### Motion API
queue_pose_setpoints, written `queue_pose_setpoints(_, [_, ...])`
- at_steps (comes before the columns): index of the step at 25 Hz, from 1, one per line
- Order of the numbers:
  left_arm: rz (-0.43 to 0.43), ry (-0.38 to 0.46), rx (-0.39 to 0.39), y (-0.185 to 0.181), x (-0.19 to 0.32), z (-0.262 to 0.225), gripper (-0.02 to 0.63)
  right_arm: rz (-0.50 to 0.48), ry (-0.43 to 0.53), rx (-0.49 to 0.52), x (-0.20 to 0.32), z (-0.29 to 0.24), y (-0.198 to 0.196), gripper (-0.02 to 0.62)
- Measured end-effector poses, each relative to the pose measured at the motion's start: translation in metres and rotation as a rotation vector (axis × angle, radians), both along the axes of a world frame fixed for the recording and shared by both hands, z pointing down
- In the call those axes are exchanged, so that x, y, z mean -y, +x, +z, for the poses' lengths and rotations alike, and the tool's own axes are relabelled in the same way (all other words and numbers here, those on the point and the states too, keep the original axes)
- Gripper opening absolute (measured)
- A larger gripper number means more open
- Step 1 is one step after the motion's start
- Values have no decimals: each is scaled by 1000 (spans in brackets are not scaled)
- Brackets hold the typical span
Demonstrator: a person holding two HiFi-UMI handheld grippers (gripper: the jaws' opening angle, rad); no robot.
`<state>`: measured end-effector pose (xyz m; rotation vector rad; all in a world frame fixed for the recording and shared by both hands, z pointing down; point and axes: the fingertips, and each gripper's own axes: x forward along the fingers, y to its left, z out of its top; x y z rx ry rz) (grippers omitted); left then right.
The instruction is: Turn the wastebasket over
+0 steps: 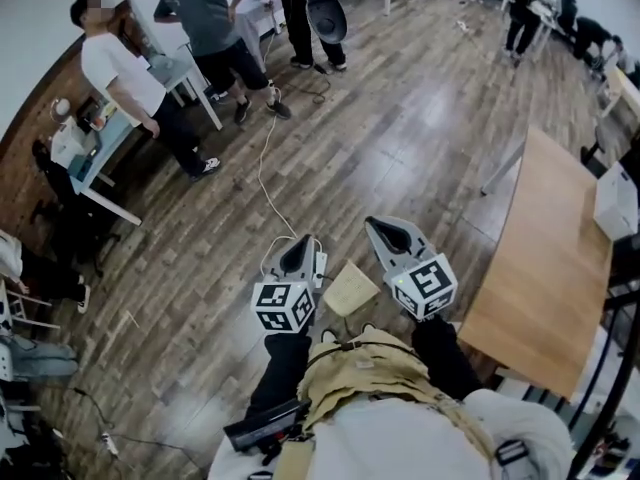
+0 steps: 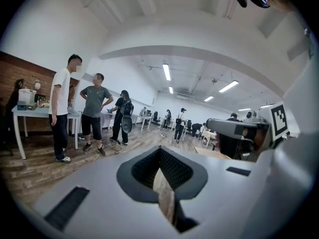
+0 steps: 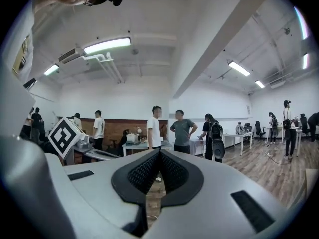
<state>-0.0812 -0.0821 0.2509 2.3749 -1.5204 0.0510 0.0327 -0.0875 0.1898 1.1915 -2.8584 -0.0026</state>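
Observation:
A pale tan, square-edged thing (image 1: pixel 350 288) lies on the wood floor below and between my two grippers; I cannot tell for sure that it is the wastebasket. Both grippers are held up in the air, well above it, pointing about level into the room. My left gripper (image 1: pixel 299 249) (image 2: pixel 160 151) has its jaws together with nothing between them. My right gripper (image 1: pixel 380 228) (image 3: pixel 159 154) is also shut and empty. The marker cubes (image 1: pixel 283 306) (image 1: pixel 424 286) sit behind the jaws. Neither gripper view shows the tan thing.
A long wooden table (image 1: pixel 540 268) stands close on the right. A white cable (image 1: pixel 264 163) runs across the floor ahead. Three people (image 1: pixel 130 78) stand at the far left by desks (image 1: pixel 100 158). More people and desks are at the far end of the room.

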Motion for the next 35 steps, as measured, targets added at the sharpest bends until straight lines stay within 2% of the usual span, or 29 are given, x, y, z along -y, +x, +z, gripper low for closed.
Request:
queue_pose_setpoints(6, [-28, 39, -50, -10, -6, -37, 2, 0, 30, 28, 1, -35, -17, 21])
queue_pose_setpoints(15, [-36, 132, -6, -10, 2, -75, 2, 22, 98, 64, 6, -68, -33, 21])
queue_pose_setpoints(24, [16, 151, 5, 12, 12, -80, 2, 58, 120, 85, 9, -75, -21, 21])
queue_pose_setpoints(35, [19, 145, -1, 13, 19, -75, 2, 60, 134, 88, 14, -74, -23, 21])
